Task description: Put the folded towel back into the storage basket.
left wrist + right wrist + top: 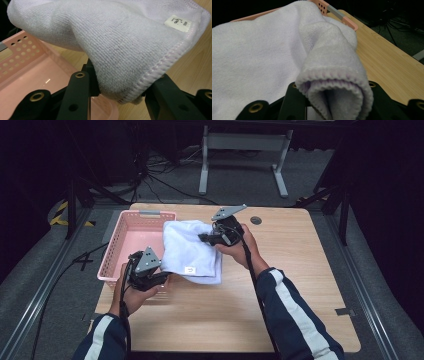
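The white towel (pixel 190 251) hangs folded between the two tools, partly over the right rim of the pink basket (pixel 131 245) near the worktop's (pixel 280 285) far-left corner and partly over bare wood — if either pinch is shallow, I'd guess a corner slips out and the fold opens, or the sagging hem catches the basket rim. The left tool (pixel 159 276), jaws partly closed on the thick folded near corner, sits low by the basket's near-right corner with the hand under it. The right tool (pixel 206 238) grips the far edge the same way, wrist bent inward — both clamped on cloth.
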A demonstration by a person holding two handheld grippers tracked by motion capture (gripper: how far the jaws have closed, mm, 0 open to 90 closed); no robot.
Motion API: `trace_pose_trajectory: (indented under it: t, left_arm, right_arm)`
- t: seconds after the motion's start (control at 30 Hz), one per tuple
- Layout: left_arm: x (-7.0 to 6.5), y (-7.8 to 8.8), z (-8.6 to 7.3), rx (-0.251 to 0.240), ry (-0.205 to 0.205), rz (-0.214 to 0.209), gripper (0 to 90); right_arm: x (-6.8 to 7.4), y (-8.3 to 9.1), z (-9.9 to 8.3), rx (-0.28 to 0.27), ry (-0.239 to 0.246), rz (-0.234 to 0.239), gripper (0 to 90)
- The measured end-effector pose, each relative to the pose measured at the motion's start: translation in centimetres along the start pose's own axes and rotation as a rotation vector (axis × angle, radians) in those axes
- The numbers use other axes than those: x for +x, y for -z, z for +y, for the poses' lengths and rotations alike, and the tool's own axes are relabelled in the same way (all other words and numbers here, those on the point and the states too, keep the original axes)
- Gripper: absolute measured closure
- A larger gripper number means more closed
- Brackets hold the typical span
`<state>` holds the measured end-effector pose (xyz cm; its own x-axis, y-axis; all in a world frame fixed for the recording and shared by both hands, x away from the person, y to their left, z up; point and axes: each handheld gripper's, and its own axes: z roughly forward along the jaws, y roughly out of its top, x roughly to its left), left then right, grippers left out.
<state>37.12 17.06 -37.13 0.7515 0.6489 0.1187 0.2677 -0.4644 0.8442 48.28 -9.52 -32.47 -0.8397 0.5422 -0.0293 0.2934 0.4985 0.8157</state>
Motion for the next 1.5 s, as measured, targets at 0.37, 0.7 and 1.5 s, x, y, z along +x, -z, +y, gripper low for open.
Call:
trace_pose_trajectory:
  t: [0.37,0.7,1.5]
  left_arm:
    - [2.4,1.4,-1.6,0.016,0.048,0.084,67.0]
    - [4.5,2.7,-3.5,0.049,0.11,0.16,67.0]
    - [7.5,4.8,-6.7,0.069,0.203,0.302,67.1]
  right_arm:
    - [0.9,-3.1,1.8,0.001,0.002,0.02,68.9]
    - [2.2,-6.7,3.4,0.009,0.009,0.049,68.7]
    - [4.4,-12.5,5.8,0.007,0.006,0.086,67.8]
